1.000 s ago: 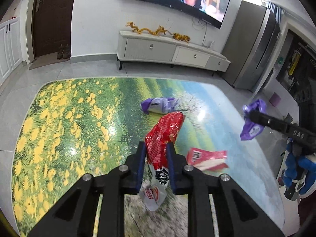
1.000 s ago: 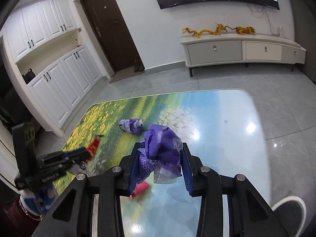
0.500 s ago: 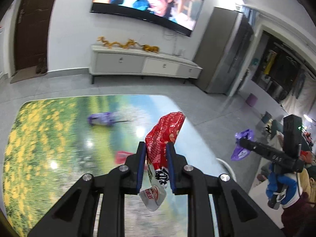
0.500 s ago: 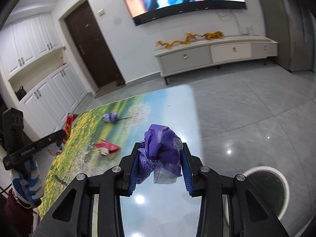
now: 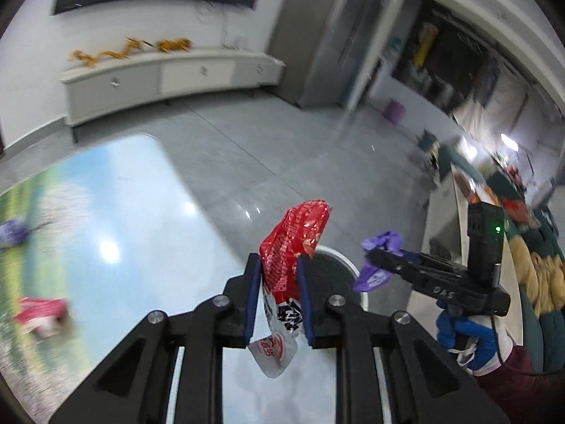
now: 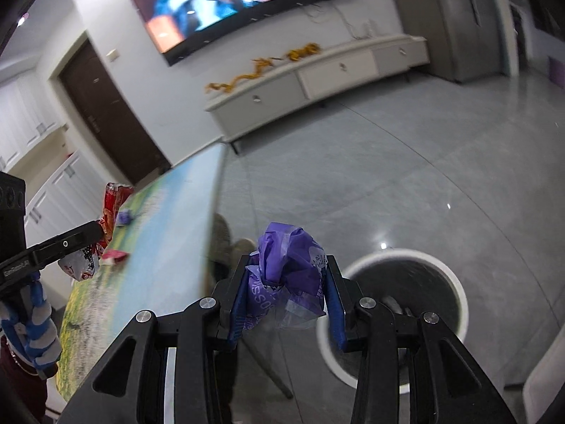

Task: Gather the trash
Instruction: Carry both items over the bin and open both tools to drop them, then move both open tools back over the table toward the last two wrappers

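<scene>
Left tongs: pinching a red snack wrapper between the blue pads; the wrapper's red end sticks up past the tips and its white end hangs below them, out past the right edge of the table.
Right tongs: pinching a crumpled purple wrapper, with a clear scrap of it hanging under the pads.
Trash bin: round, white rim, dark inside, standing on the grey floor just off the table's right edge; in the right wrist view it sits directly beyond the right tongs, partly hidden by them.
Left on the table: 1 purple wrapper toward the far edge and 1 red and white wrapper nearer the near edge, both blurred.
Hands: a blue and white gloved hand grips the right tool's handle; another gloved hand grips the left one.
Room: a TV hangs on the wall above a low white cabinet.
</scene>
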{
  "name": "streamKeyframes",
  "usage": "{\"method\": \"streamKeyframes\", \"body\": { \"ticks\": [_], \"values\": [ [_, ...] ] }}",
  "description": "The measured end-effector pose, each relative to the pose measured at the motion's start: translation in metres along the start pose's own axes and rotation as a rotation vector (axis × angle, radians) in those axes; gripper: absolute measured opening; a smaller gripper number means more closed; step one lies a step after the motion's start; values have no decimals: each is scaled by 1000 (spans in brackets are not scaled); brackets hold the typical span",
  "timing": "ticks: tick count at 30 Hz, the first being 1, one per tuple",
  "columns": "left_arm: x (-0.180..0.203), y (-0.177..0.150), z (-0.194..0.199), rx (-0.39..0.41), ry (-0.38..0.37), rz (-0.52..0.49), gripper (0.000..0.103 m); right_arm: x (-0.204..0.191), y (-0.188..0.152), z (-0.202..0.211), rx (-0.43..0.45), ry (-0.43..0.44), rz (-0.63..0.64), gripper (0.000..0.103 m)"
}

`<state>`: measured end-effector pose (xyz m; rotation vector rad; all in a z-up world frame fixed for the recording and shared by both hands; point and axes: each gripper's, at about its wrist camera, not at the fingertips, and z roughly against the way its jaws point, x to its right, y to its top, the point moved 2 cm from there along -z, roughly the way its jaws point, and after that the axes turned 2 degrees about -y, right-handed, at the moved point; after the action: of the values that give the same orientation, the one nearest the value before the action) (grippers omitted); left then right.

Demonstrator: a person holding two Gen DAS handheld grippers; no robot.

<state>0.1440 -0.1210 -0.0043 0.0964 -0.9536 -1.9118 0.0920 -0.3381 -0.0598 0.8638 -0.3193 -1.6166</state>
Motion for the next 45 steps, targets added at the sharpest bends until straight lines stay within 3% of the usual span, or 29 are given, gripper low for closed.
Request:
{"method": "streamKeyframes", "body": {
  "ticks": [8,16,17,20,30,37,45],
  "values": [
    [57,6,-109,-174,-66,-42,20,69,-21,-34,-83,-58,-111,41],
    [72,11,-164,-242,-104,2,27,102,-29,-60,-128,-91,-156,49],
    [72,12,-170,-248,-115,11,29,105,-29,-63,-128,-99,-158,51],
    [75,14,-180,-260,-136,38,54,112,-31,-68,-135,-132,-163,58],
    [78,15,-157,-229,-135,30,55,119,-35,-56,-120,-166,-182,62],
    [64,16,-108,-153,-91,25,55,106,-27,-42,-93,-158,-152,62],
    [39,1,-35,-57,-10,25,55,55,-11,-12,-33,-103,-51,62]
  ]
}}
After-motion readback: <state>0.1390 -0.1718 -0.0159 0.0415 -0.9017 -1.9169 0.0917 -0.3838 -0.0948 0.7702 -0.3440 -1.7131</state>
